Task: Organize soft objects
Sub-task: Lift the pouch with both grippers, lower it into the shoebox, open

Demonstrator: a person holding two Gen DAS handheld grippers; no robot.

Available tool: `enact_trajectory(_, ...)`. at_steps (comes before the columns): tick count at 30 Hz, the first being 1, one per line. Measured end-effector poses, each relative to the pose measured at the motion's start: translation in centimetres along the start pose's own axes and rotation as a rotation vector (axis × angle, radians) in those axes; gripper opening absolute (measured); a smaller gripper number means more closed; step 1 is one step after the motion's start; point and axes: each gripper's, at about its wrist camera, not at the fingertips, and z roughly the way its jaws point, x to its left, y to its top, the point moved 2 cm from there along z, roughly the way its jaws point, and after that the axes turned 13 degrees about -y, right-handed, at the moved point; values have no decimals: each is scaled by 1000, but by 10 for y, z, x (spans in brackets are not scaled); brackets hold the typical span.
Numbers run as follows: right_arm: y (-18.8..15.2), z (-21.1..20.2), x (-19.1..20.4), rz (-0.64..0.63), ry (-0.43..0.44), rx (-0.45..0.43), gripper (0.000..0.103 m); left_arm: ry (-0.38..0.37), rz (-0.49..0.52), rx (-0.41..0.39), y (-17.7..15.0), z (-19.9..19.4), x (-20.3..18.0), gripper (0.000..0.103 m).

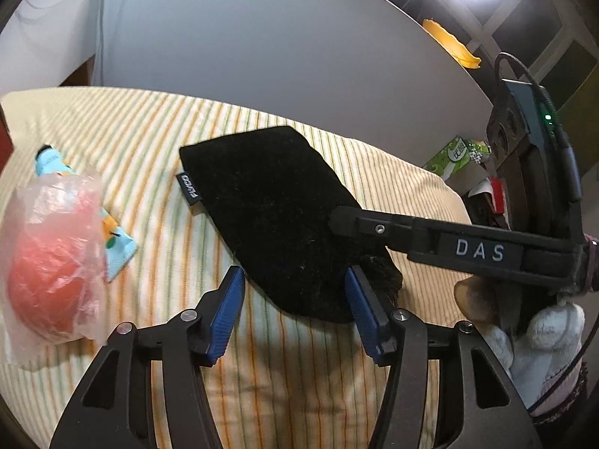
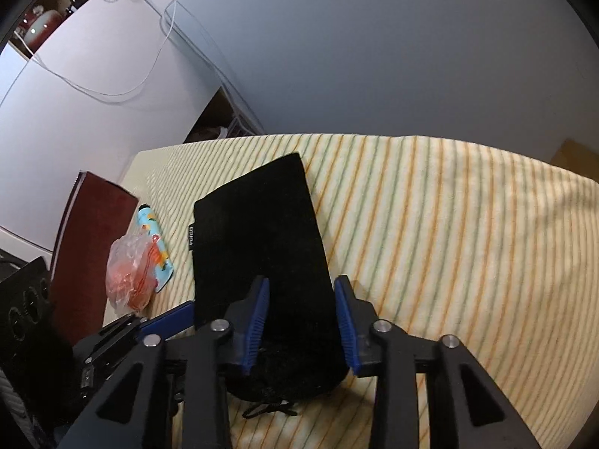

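A black velvet drawstring pouch (image 1: 277,209) lies flat on the striped cloth (image 1: 157,138); in the right wrist view the pouch (image 2: 258,232) runs away from me with its drawstring end nearest. My left gripper (image 1: 295,292) is open, its blue pads either side of the pouch's near corner. My right gripper (image 2: 301,318) is open and straddles the pouch's gathered end just above it. The right gripper's finger also shows in the left wrist view (image 1: 430,239) lying over the pouch. A red thing in a clear plastic bag (image 1: 52,262) and a light blue printed tube (image 1: 119,250) lie to the left.
A dark red book (image 2: 90,247) lies at the cloth's left edge. Grey wall panels stand behind the table. A green tissue box (image 1: 453,157) and a yellow item (image 1: 453,45) are off to the right. White cables hang on the wall (image 2: 112,93).
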Motion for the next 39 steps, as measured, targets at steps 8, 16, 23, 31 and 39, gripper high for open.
enact_trajectory(8,-2,5,11,3,22,5,27,-7,45,-16,-3,2,-5,47)
enact_trajectory(16,-9,-7,-4,42,72,3,27,-20,64,-43,-10,-7,-2,45)
enact_trajectory(23,-14,-22,-15,62,100,0,26,-38,77,-67,-10,-25,-3,44)
enact_trajectory(31,-19,-58,-17,60,123,-49,26,-26,124,-128,-7,-58,-18,43)
enact_trajectory(39,-22,-110,6,24,140,-121,26,-17,158,-222,-2,-122,-22,43)
